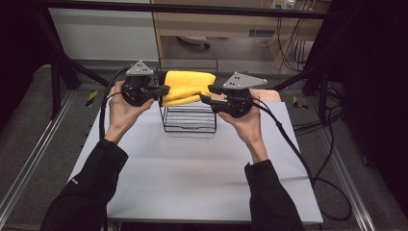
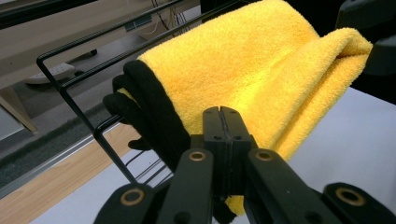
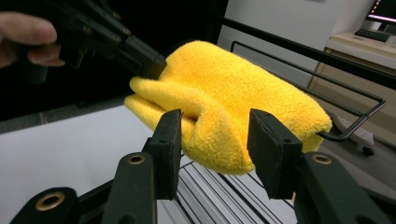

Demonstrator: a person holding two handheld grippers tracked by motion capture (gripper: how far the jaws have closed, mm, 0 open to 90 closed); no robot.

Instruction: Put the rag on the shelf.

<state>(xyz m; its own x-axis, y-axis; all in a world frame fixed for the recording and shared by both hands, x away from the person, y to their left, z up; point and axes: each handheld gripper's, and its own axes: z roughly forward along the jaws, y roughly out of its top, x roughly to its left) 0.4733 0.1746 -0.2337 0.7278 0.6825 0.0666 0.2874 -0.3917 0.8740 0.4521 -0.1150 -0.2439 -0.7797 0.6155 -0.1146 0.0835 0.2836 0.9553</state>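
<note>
A folded yellow towel [image 1: 185, 86] with black trim lies across the top of a black wire basket [image 1: 190, 122] at the back of the table. My left gripper [image 1: 166, 90] comes in from the left, its jaws shut on the towel's left edge [image 2: 243, 60]. In the left gripper view the jaws [image 2: 222, 112] are pressed together against the yellow pile. My right gripper [image 1: 207, 96] is at the towel's right end. In the right gripper view its jaws [image 3: 215, 126] stand apart with a fold of the towel [image 3: 224, 88] between them, not squeezed. That view also has the left gripper [image 3: 152, 67] pinching the far end.
The grey table top [image 1: 192, 168] stretches in front of the basket. The basket's wire rim [image 3: 355, 126] rises behind the towel. Cables trail from both grippers, the right one looping off the table's right side [image 1: 308, 168]. Black frame bars [image 1: 62, 67] stand at the back corners.
</note>
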